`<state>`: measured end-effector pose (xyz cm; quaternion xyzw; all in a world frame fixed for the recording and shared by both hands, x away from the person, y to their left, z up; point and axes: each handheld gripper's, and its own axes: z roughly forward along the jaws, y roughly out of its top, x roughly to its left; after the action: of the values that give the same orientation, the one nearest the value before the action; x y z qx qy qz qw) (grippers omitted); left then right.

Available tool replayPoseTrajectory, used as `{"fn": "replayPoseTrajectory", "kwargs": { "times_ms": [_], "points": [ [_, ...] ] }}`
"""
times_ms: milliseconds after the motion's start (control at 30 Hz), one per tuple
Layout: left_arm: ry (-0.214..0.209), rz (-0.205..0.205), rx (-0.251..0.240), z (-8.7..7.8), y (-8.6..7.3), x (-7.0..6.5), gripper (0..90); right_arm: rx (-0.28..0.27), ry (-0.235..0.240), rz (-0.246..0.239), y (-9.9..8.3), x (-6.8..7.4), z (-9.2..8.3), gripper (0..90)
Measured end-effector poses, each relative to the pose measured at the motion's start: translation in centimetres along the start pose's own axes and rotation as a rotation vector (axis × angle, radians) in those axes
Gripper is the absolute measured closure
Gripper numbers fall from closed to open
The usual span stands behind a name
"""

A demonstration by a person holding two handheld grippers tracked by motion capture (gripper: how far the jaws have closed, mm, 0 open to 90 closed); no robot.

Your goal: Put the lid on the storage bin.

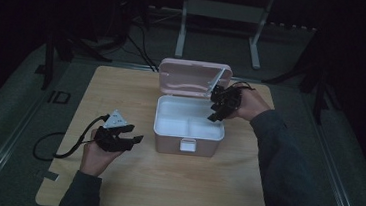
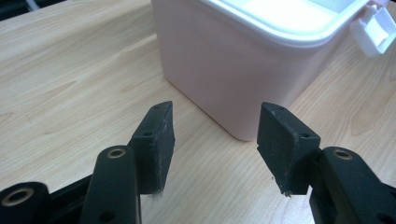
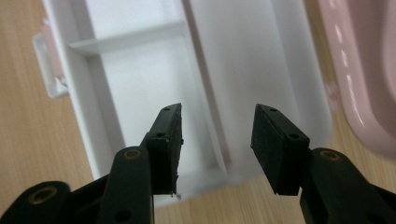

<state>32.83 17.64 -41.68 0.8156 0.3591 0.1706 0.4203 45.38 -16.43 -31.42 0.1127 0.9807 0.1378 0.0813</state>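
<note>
The high view is looking down over the bench [image 1: 113,187]; both gripper views are closing in on the pink box [image 1: 189,128].

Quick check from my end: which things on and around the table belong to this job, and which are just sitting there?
In the job:
- pink box, lid up
- white divided tray inside it
- right gripper, open over the tray
- left gripper, open, beside the box

Lying about:
- white frame on the floor behind the table
- floor cables
</note>
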Motion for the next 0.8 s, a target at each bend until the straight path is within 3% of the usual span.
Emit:
{"fn": "replayPoseTrajectory", "kwargs": {
  "times_ms": [67, 200, 333, 367, 500, 567, 600, 667, 767, 800],
  "points": [
    [-0.012, -0.011, -0.023, 0.0, 0.5, 0.5, 46.2, -0.026, 0.000, 0.035, -1.0, -0.3, -0.3, 52.1],
    [-0.017, -0.008, -0.032, 0.2, 1.5, 1.4, 46.8, -0.043, -0.042, 0.108, -2.9, -1.1, -0.4, 53.3],
    [-0.043, -0.006, -0.062, 0.8, 3.3, 2.8, 48.5, -0.107, -0.085, 0.233, -4.8, -2.3, -0.4, 55.9],
    [-0.061, -0.019, -0.084, 1.0, 3.7, 3.5, 49.3, -0.128, -0.104, 0.266, -5.1, -2.6, -0.4, 57.1],
    [-0.044, -0.061, -0.112, 2.0, 5.7, 5.9, 54.6, -0.202, -0.194, 0.381, -6.1, -4.2, -0.4, 65.5],
    [-0.049, -0.071, -0.115, 2.4, 6.6, 6.6, 55.6, -0.219, -0.205, 0.400, -6.3, -4.6, -0.4, 68.4],
    [-0.050, -0.068, -0.114, 2.6, 6.9, 6.8, 59.3, -0.263, -0.230, 0.432, -6.5, -5.2, -0.4, 80.3],
    [-0.052, -0.074, -0.103, 3.0, 7.8, 7.4, 64.2, -0.302, -0.258, 0.462, -6.7, -5.7, -0.5, 88.0],
    [-0.053, -0.075, -0.102, 3.2, 8.2, 7.7, 71.2, -0.327, -0.257, 0.492, -6.9, -6.3, -0.5, 90.0],
    [-0.079, -0.094, -0.122, 3.4, 9.4, 8.4, 71.2, -0.327, -0.257, 0.492, -6.9, -6.3, -0.5, 90.0]
  ]
}}
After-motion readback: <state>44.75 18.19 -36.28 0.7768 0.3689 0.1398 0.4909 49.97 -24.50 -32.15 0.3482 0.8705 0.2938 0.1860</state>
